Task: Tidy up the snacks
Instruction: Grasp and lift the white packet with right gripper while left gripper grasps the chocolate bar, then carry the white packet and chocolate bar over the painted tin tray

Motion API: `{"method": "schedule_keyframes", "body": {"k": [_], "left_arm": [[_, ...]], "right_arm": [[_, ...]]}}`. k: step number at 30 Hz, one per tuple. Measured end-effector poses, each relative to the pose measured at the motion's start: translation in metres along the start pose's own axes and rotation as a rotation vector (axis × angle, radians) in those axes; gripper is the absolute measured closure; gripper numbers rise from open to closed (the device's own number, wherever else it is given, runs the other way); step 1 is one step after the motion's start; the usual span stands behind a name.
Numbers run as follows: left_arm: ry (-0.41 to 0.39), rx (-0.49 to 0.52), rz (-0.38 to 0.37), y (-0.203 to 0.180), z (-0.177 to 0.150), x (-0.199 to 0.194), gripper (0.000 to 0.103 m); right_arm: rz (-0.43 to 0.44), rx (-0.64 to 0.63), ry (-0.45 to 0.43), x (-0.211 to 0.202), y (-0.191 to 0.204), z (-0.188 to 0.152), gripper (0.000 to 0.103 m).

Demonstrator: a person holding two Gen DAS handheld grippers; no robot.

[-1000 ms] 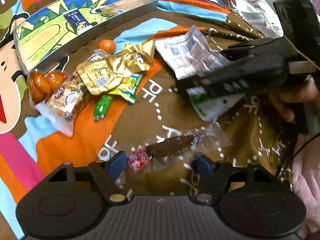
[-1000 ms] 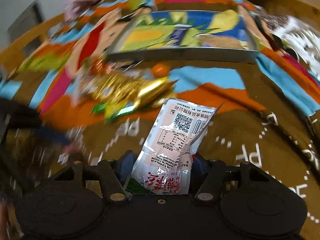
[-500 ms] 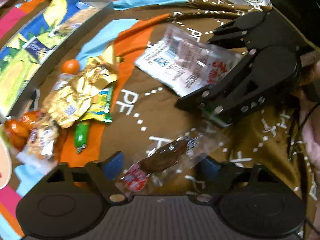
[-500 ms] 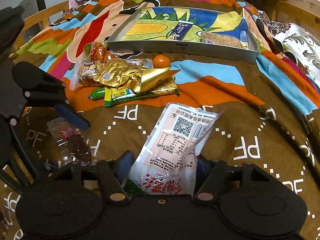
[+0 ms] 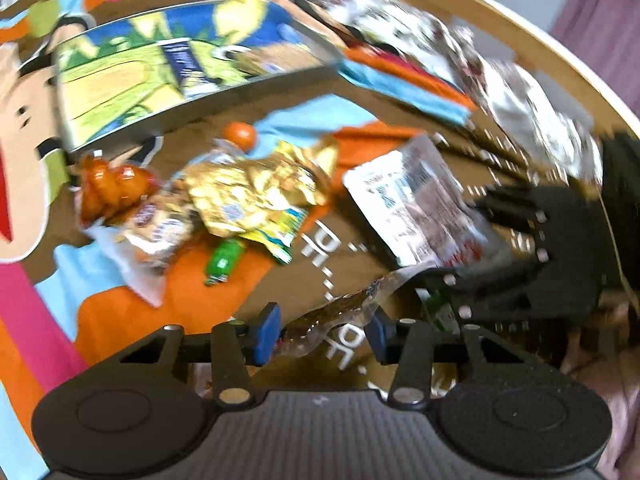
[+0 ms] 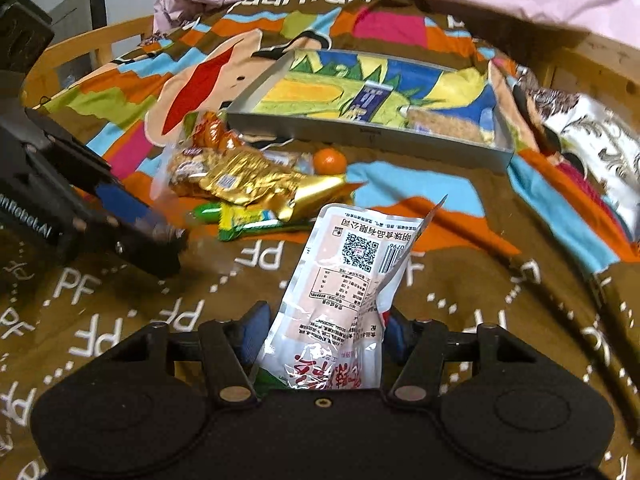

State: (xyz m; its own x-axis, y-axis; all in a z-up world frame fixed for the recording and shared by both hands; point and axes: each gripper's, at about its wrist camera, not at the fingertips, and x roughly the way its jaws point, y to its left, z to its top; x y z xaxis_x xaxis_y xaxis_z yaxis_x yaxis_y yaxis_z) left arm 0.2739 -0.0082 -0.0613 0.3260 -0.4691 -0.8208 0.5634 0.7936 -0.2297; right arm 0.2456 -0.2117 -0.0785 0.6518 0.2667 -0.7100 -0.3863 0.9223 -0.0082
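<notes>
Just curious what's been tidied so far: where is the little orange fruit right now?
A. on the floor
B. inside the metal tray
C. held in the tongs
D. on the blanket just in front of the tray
D: the orange fruit lies on the blanket, just outside the tray's near wall.

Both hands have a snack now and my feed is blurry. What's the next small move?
Probably carry the white pouch, clamped in the right gripper, forward to the tray beyond the pile. The left gripper jaws have just been closing around the clear-wrapped snack; that grip looks unsettled.
</notes>
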Motion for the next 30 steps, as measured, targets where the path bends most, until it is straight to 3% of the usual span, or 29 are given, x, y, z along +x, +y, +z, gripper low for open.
{"method": "schedule_keyframes", "body": {"k": [5,11,13,17,21,23,30], "left_arm": [[-0.001,-0.011,0.136,0.014,0.005,0.002,0.058],[-0.011,-0.015,0.160,0.022,0.000,0.017,0.059],[-0.021,0.021,0.160,0.017,-0.001,0.018,0.059],[-0.024,0.100,0.171,-0.001,0.001,0.026,0.059],[-0.032,0.133,0.203,-0.014,0.003,0.030,0.066],[-0.041,0.147,0.198,-0.022,0.003,0.030,0.085],[-0.057,0.084,0.134,-0.040,-0.002,0.020,0.093]], "right_arm": [[-0.008,0.014,-0.005,0.012,-0.004,0.004,0.043],[-0.008,0.044,0.016,0.017,-0.005,0.002,0.037],[0.006,0.070,0.038,0.018,-0.006,0.000,0.023],[-0.026,0.026,0.057,0.020,0.006,-0.005,0.021],[-0.053,0.004,0.054,0.018,0.011,-0.007,0.034],[-0.061,-0.005,0.049,0.014,0.012,-0.007,0.038],[-0.109,-0.095,0.029,-0.001,0.021,-0.011,0.045]]}}
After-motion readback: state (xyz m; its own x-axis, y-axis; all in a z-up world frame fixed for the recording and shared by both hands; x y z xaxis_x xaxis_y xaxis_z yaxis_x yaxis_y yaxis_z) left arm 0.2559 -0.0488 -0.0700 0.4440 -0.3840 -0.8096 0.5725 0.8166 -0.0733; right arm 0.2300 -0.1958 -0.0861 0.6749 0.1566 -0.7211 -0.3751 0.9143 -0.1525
